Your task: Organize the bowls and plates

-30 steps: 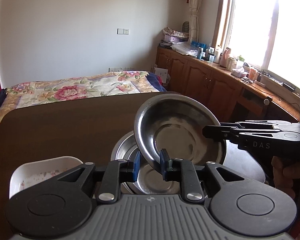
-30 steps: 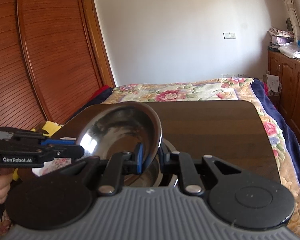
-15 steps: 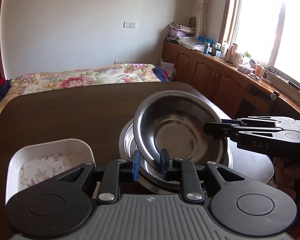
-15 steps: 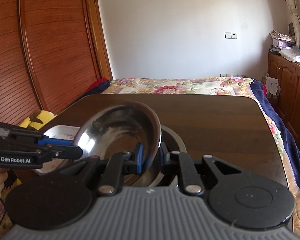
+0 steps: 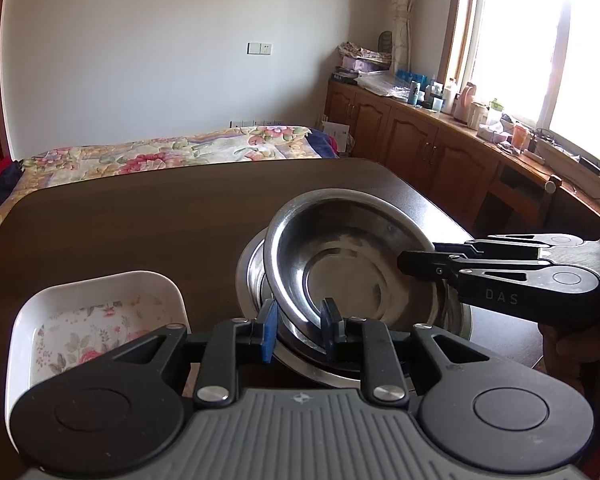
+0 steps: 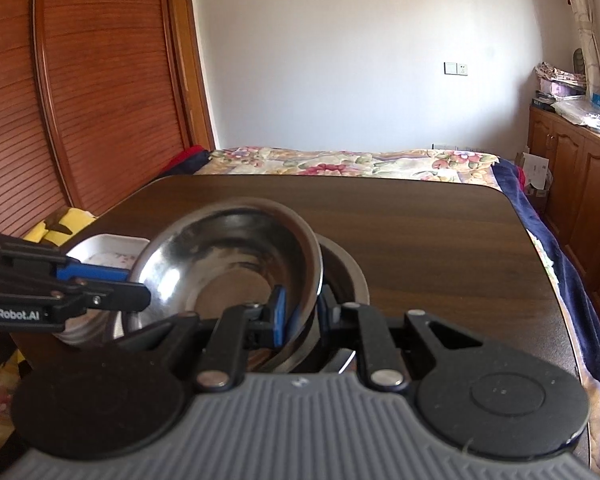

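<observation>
Steel bowl sits tilted in the left wrist view, its near rim caught between the blue pads of my left claw, which is narrowed onto that thin edge. I hold it by the rim because nothing else on it offers a grip. Across from me the right claw pinches the opposite rim, so the bowl hangs between two points and cannot swing. Under it lies a wider steel basin on the brown surface; the bowl is low over it, and I cannot tell whether they touch. The white floral dish rests just beside the basin, left apart since its square shape would not nest.

From the right wrist view, the bowl leans toward the left claw, and the right claw is closed narrowly on the rim. The basin shows behind and below. I judge the tilt is there to slide the bowl into the basin edge first.
</observation>
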Tool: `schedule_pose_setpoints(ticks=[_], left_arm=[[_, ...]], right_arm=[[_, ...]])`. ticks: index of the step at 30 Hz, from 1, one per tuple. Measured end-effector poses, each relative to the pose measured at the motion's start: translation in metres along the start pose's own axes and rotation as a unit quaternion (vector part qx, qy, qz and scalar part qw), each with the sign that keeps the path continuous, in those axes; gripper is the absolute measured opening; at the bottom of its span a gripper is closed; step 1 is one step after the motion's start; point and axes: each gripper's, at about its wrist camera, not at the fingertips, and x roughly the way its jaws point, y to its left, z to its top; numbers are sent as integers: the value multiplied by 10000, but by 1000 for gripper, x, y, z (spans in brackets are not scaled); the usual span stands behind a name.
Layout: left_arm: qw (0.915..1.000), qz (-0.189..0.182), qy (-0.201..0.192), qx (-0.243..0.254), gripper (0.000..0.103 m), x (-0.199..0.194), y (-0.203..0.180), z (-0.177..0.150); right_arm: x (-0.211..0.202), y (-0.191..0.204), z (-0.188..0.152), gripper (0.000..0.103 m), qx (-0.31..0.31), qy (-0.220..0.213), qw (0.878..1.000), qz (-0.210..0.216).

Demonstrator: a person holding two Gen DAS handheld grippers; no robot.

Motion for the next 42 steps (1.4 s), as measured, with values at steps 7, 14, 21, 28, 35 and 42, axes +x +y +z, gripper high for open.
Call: schedule_pose_setpoints(ticks=[7,14,21,28,35,42], left_arm=[[10000,22,2,48,25,2,-4,-1],[9999,42,-33,94,25,2,-6,0],[9999,66,-106,116,26,-2,-6,-2],[9988,243,-393,185,48,-10,-6,-8],[9960,400,-773,198,81,-6,-7,-19],[9954,365,-881,-131,85,6,-2,-29]], right_arm=[[1,3,-1,21,-110,-45,9999,-122],[2,6,-3,23,-219,-111,9995,-194],[-5,7,-3,23,-285,-317,9987,-267],[-18,1,-11,49,-129,-716,9967,-364],[-14,-4,-21,70,19,-818,9955,-469],[-4,-4,-31,82,182,-840,9953,-444]])
